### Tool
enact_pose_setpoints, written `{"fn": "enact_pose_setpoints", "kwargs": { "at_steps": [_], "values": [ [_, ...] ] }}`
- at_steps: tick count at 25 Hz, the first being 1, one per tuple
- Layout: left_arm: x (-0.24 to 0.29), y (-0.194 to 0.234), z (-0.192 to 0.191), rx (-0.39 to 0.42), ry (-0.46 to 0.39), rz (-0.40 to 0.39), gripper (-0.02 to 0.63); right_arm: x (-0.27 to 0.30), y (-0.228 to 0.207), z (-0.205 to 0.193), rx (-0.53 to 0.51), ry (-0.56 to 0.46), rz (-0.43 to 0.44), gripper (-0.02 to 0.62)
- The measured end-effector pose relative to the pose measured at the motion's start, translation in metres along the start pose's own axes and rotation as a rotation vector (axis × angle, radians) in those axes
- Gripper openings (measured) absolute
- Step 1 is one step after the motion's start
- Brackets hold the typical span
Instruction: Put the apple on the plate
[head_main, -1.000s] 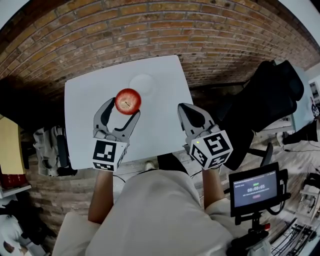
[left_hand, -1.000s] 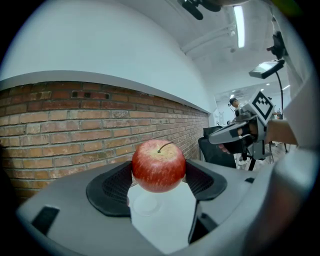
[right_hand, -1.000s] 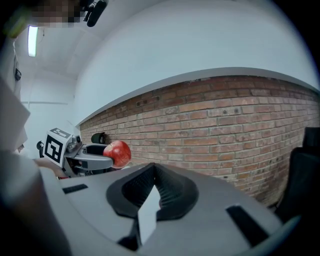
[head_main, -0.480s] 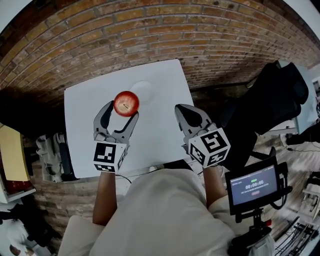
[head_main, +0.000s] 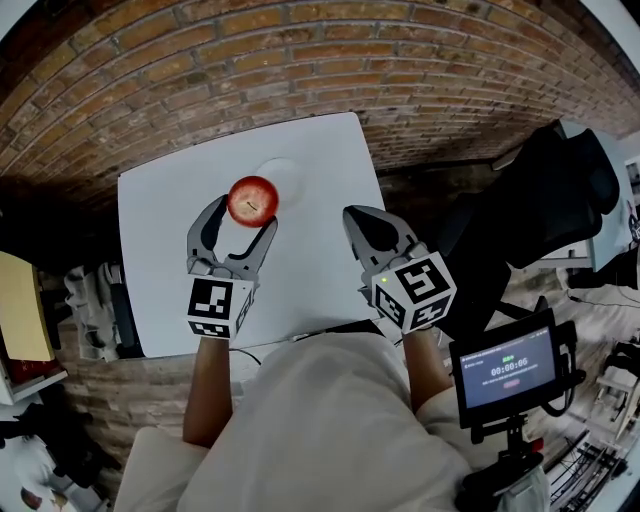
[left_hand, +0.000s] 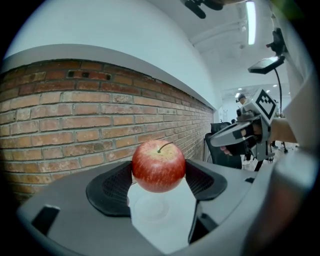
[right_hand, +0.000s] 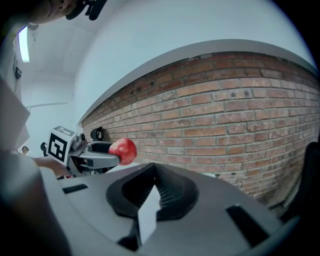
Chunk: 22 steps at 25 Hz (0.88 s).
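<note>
A red apple (head_main: 253, 200) is clamped between the jaws of my left gripper (head_main: 248, 213) and held up off the white table (head_main: 160, 250). The left gripper view shows the same apple (left_hand: 158, 166) between the two black pads. A small white plate (head_main: 288, 172) lies on the table just beyond and right of the apple, and it shows as a faint disc (left_hand: 150, 207) below the fruit. My right gripper (head_main: 354, 215) hovers near the table's right edge, shut and holding nothing. From the right gripper view the apple (right_hand: 123, 151) is off to the left.
A brick wall (head_main: 300, 60) rises behind the table. A black office chair (head_main: 560, 190) stands to the right. A screen on a stand (head_main: 505, 375) sits at lower right. Clutter lies on the floor at the left (head_main: 95, 300).
The left gripper with the apple has edged slightly closer to the plate. The right gripper has drifted a little to the left and stays shut.
</note>
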<state>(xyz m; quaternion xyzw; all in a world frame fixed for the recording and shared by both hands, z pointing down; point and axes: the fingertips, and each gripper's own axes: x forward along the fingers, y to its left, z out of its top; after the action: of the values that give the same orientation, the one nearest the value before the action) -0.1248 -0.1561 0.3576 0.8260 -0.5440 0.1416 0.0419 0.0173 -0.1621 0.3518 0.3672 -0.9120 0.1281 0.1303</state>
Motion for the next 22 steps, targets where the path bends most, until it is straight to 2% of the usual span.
{"fn": "enact_pose_setpoints", "kwargs": {
  "at_steps": [16,22],
  "values": [
    [0.045,0.002,-0.015,-0.018,0.050,-0.014,0.341,0.023,-0.034,-0.018,0.023,0.063,0.014,0.005],
    [0.050,0.007,-0.017,-0.017,0.045,-0.016,0.341,0.031,-0.033,-0.025,0.026,0.088,0.024,0.005]
  ]
}}
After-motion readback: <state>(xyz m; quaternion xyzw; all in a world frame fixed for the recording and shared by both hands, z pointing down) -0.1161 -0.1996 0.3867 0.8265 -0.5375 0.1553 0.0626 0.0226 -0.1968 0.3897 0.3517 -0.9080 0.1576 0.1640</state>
